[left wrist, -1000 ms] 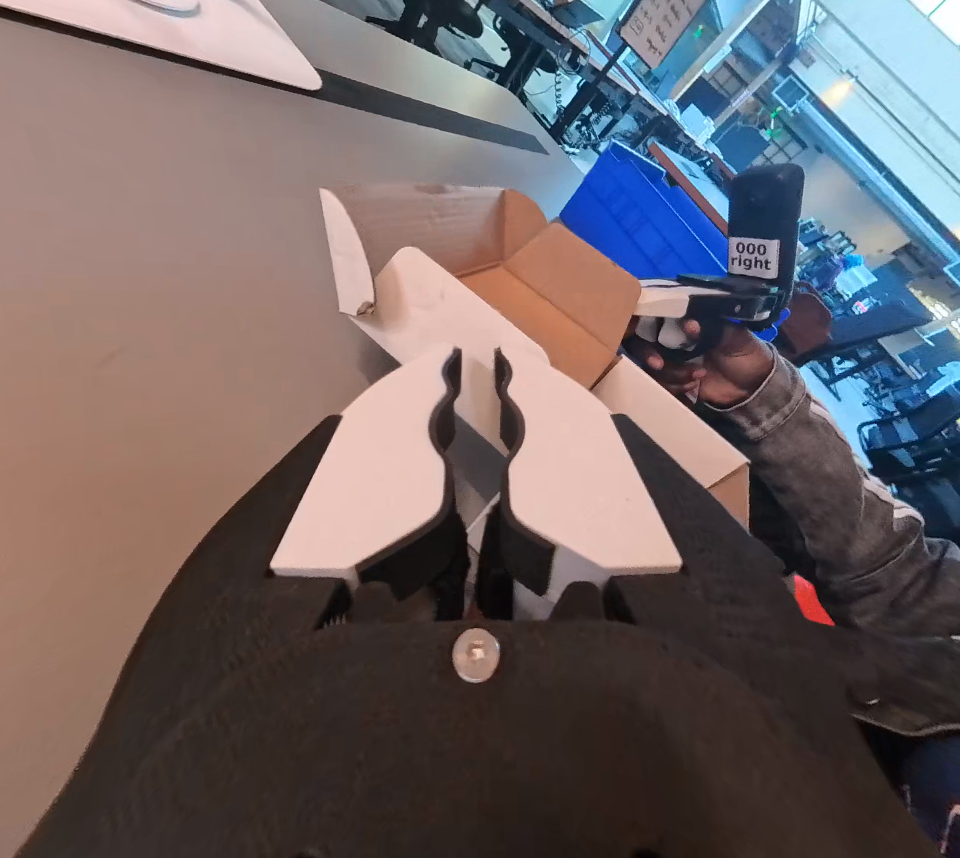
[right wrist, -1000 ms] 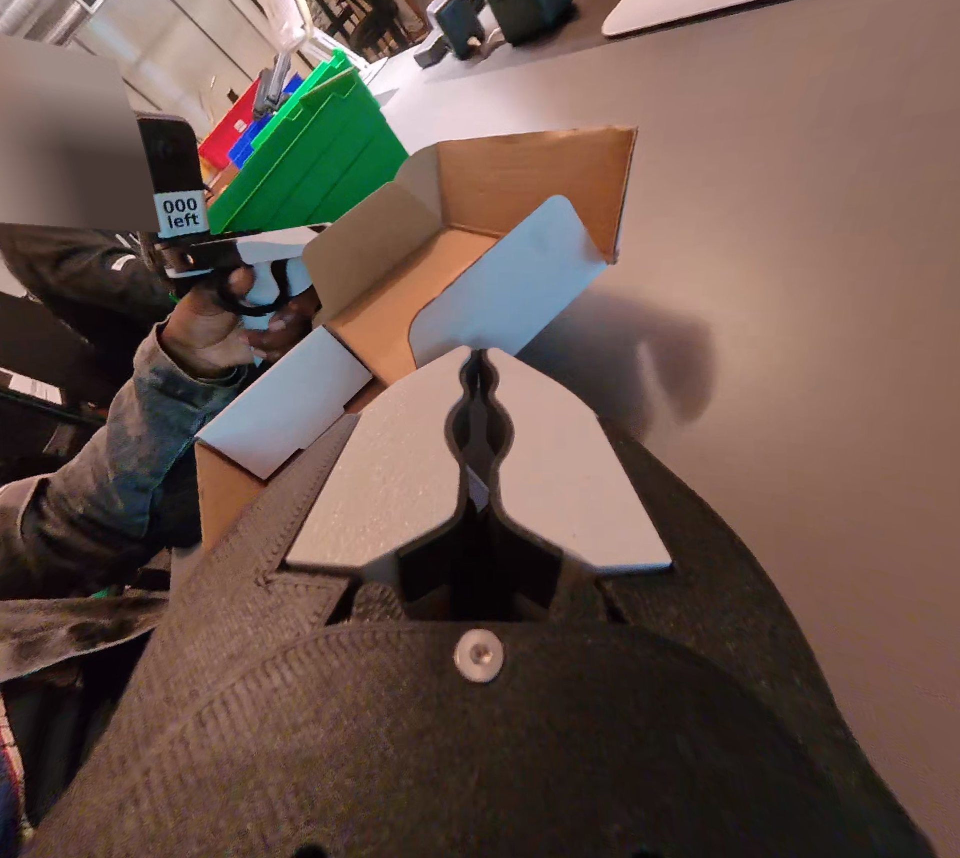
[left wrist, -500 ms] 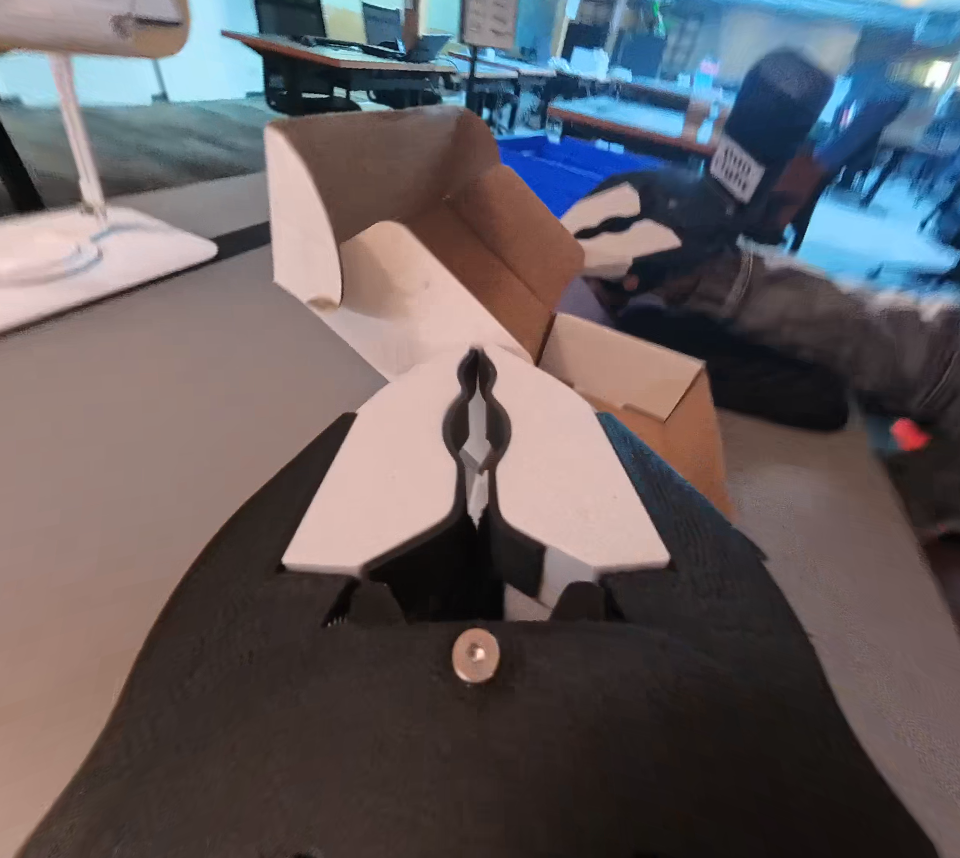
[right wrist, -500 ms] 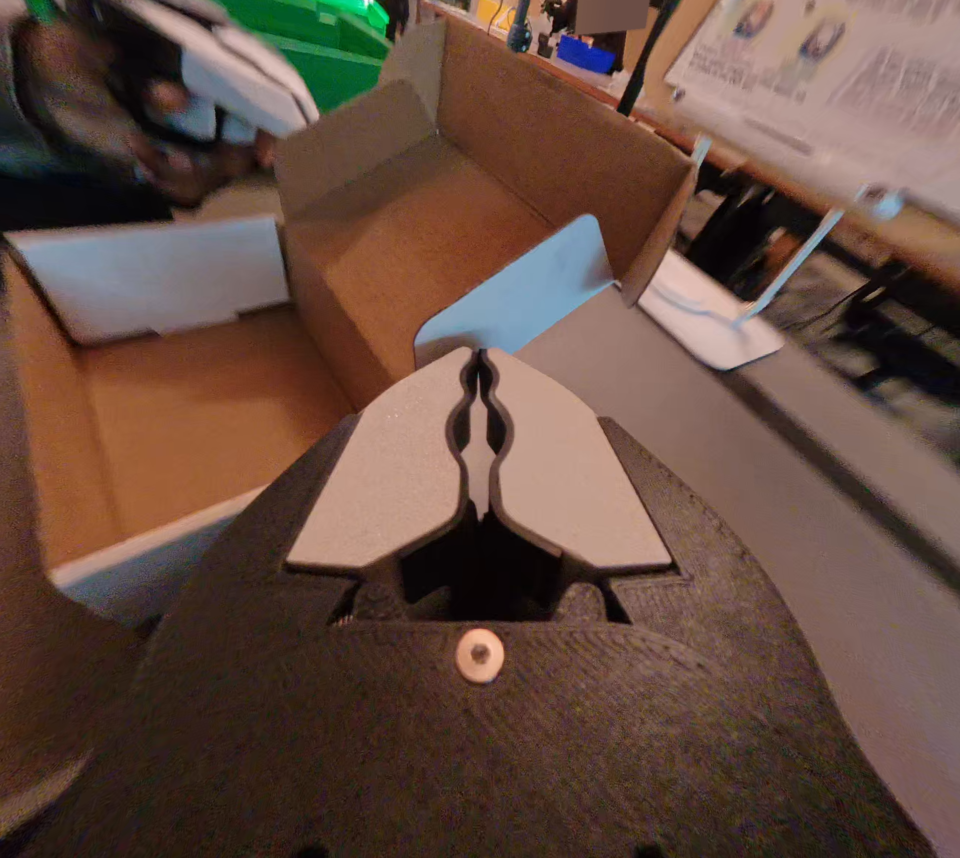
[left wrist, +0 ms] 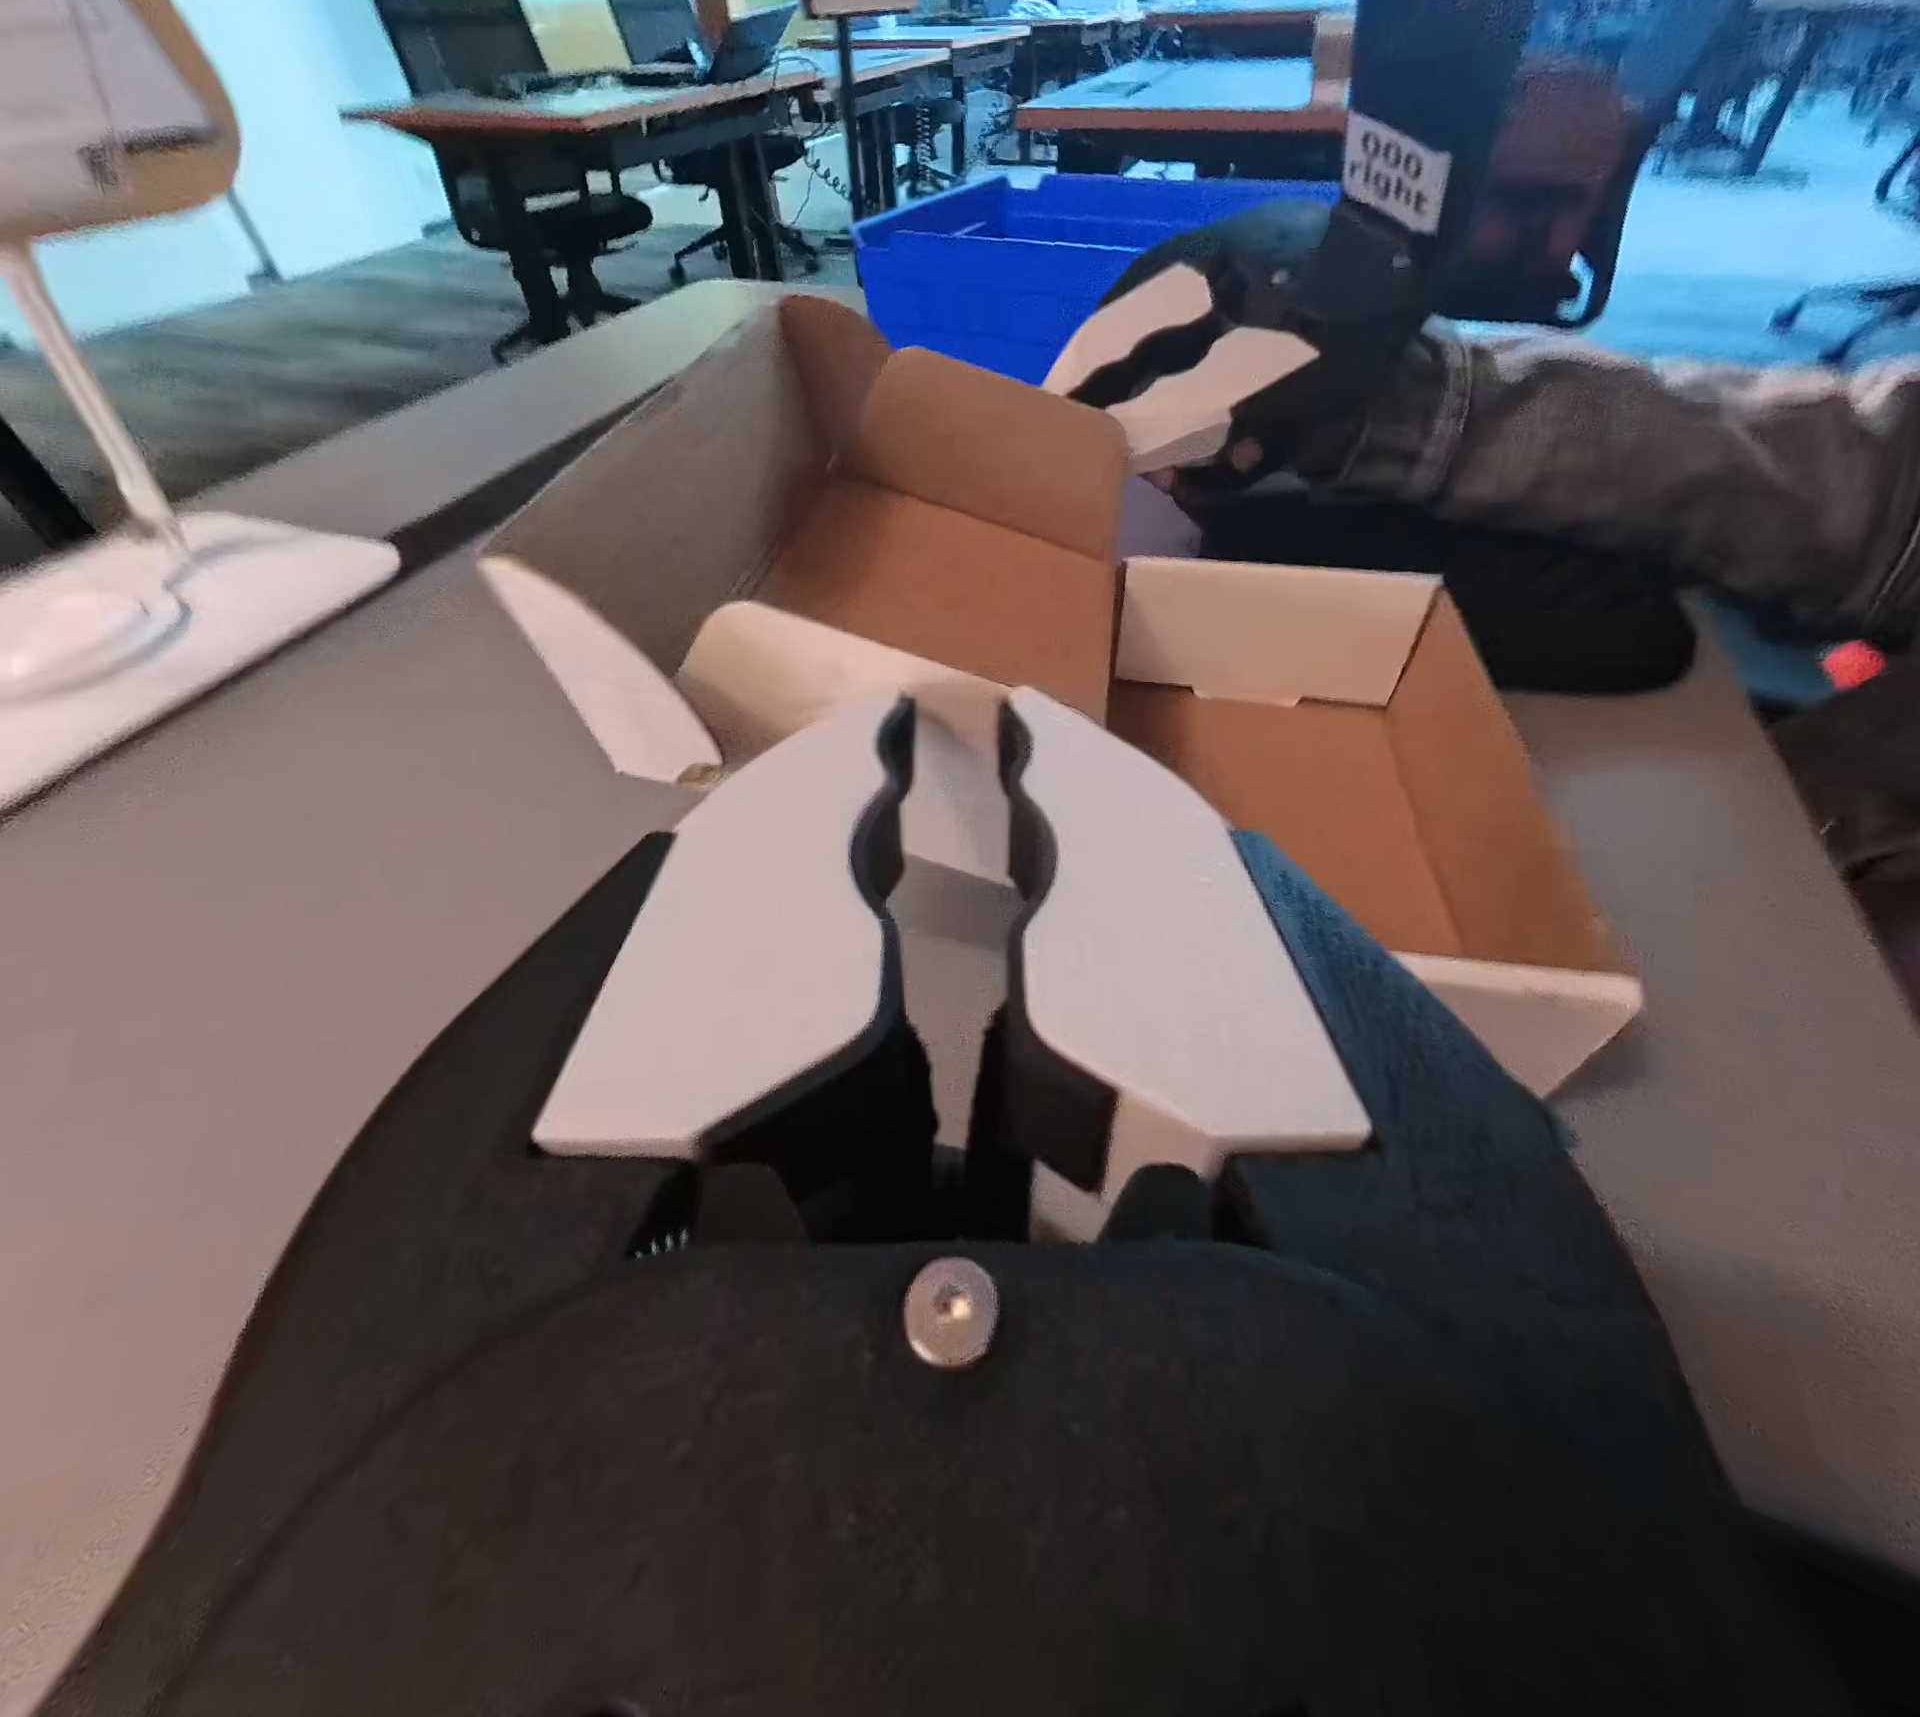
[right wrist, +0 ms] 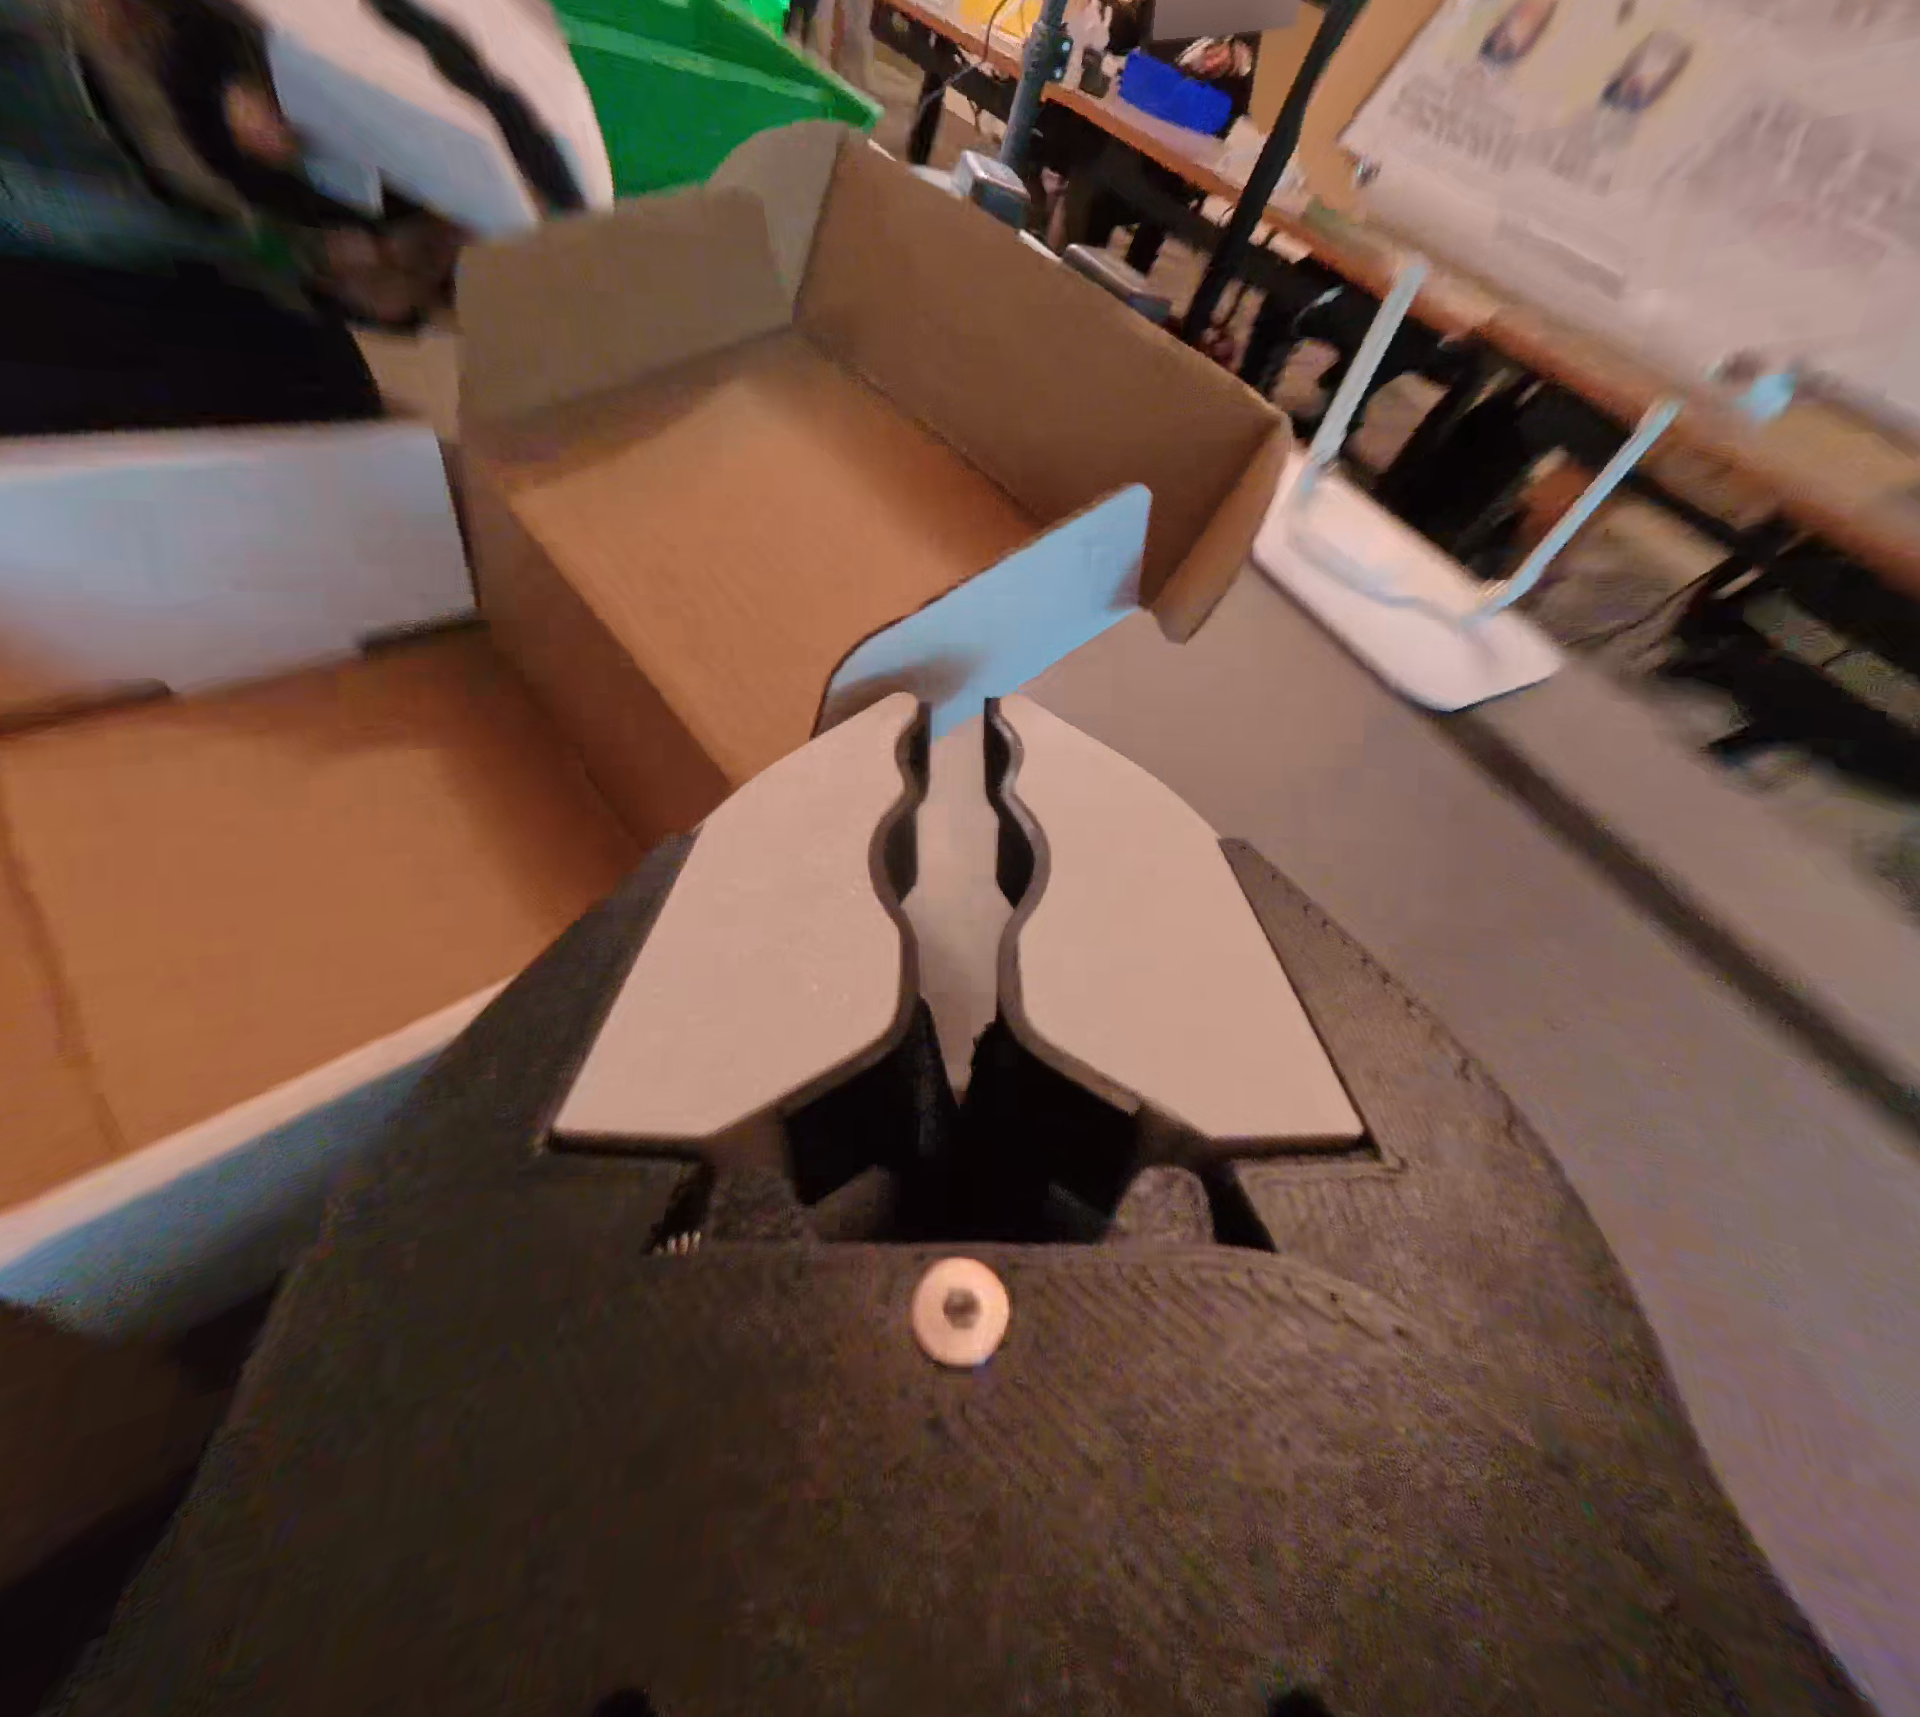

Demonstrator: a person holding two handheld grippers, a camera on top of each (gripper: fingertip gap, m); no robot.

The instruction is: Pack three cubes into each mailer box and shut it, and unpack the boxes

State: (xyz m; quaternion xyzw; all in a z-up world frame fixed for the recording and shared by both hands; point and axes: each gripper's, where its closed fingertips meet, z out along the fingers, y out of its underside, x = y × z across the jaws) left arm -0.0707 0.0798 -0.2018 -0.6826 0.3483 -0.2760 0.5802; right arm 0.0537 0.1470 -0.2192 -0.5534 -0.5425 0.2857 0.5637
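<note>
left tongs [left wrist: 951, 717]: slightly apart, holding nothing | right tongs [right wrist: 954, 717]: slightly apart, holding nothing | mailer box [left wrist: 1382, 794]: open on bench [left wrist: 260, 888], seemingly empty | left view only: blue bin [left wrist: 997, 254] | right view only: green bin [right wrist: 665, 67], blurred | box's near-left interior corner cut off

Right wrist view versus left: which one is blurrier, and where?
Right wrist view: motion smear across the far left gripper, green plastic bins and poster wall; open brown cardboard mailer box fairly sharp. Left wrist view: crisper, soft only at the edges; wide-angle bending in both.
</note>
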